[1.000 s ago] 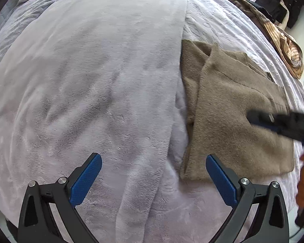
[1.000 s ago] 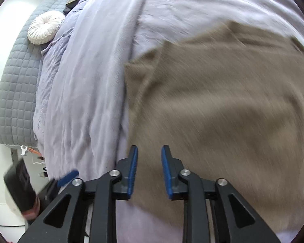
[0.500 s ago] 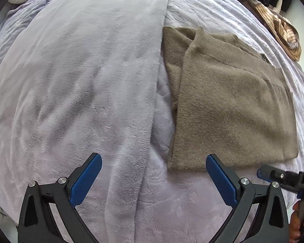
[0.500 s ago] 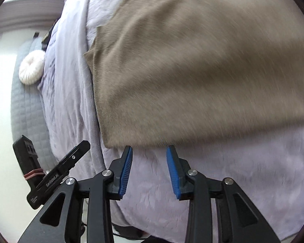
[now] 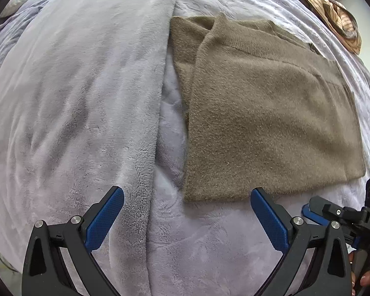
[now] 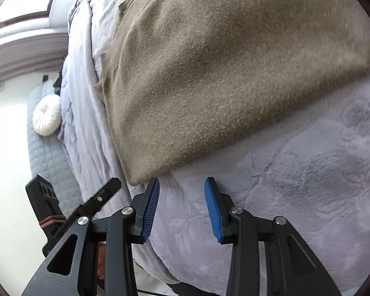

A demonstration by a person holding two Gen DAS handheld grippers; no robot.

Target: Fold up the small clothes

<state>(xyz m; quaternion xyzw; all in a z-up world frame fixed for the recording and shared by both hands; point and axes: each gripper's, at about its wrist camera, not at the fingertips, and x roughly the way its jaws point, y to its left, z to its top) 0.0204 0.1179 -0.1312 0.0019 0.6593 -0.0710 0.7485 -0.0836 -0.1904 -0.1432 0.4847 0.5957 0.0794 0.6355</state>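
Note:
A brown knit garment (image 5: 266,113) lies folded flat on the lilac bedspread (image 5: 209,241); it also fills the upper part of the right wrist view (image 6: 222,74). My left gripper (image 5: 187,218) is wide open and empty, just short of the garment's near edge. My right gripper (image 6: 181,207) is open and empty, its fingers over bare bedspread just below the garment's near corner. Part of the right gripper (image 5: 333,214) shows at the lower right of the left wrist view, and part of the left gripper (image 6: 86,207) shows at the lower left of the right wrist view.
A pale grey fleece blanket (image 5: 81,93) lies left of the garment. A brown striped cloth (image 5: 338,17) lies at the bed's far right. A round white cushion (image 6: 48,116) and a quilted grey headboard (image 6: 44,157) sit at the bed's head.
My right gripper has pulled back off the garment to its near corner and opened wider. The left gripper has shifted a little so the garment sits more central in its view.

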